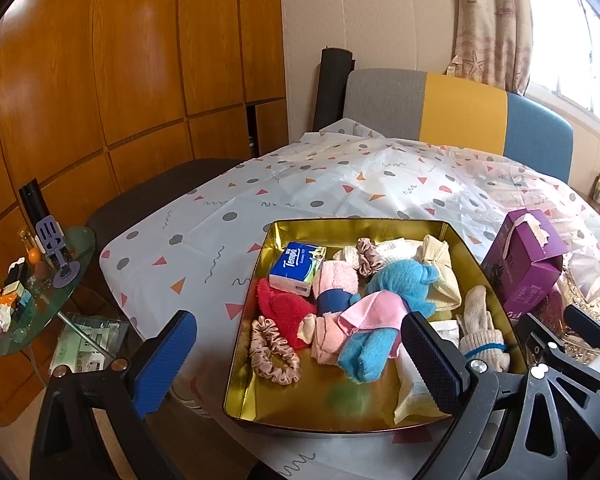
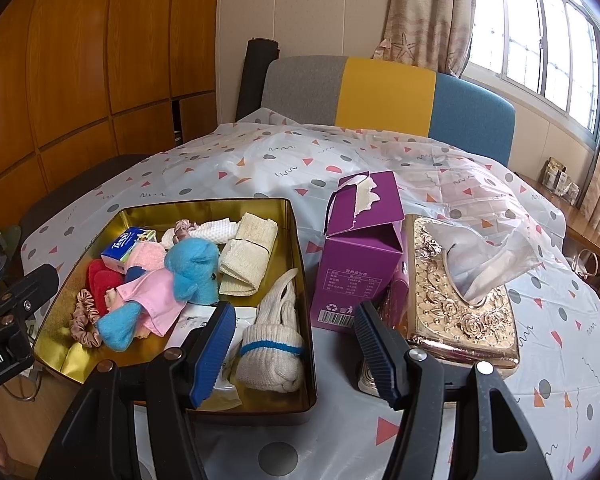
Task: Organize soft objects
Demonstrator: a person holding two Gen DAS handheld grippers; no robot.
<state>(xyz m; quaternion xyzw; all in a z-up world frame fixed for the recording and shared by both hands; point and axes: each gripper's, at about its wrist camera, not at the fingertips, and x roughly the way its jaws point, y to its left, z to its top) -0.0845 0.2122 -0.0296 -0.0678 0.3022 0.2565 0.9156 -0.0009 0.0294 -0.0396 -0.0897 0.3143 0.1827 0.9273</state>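
A gold tin tray (image 1: 260, 364) (image 2: 304, 292) holds soft things: a blue plush toy with pink cloth (image 1: 384, 312) (image 2: 172, 288), a red cloth (image 1: 280, 308), pink scrunchies (image 1: 272, 352), a Tempo tissue pack (image 1: 298, 266) (image 2: 126, 250), beige cloths (image 2: 248, 260) and rolled white socks (image 1: 482, 332) (image 2: 272, 344). My left gripper (image 1: 296, 360) is open and empty above the tray's near edge. My right gripper (image 2: 296, 348) is open and empty over the tray's right corner, by the socks.
A purple carton (image 2: 360, 256) (image 1: 528, 264) and a gold embossed tissue box (image 2: 456, 300) stand right of the tray on the patterned tablecloth (image 2: 260, 160). A sofa (image 2: 388, 92) is behind. A glass side table (image 1: 40, 292) with clutter stands left.
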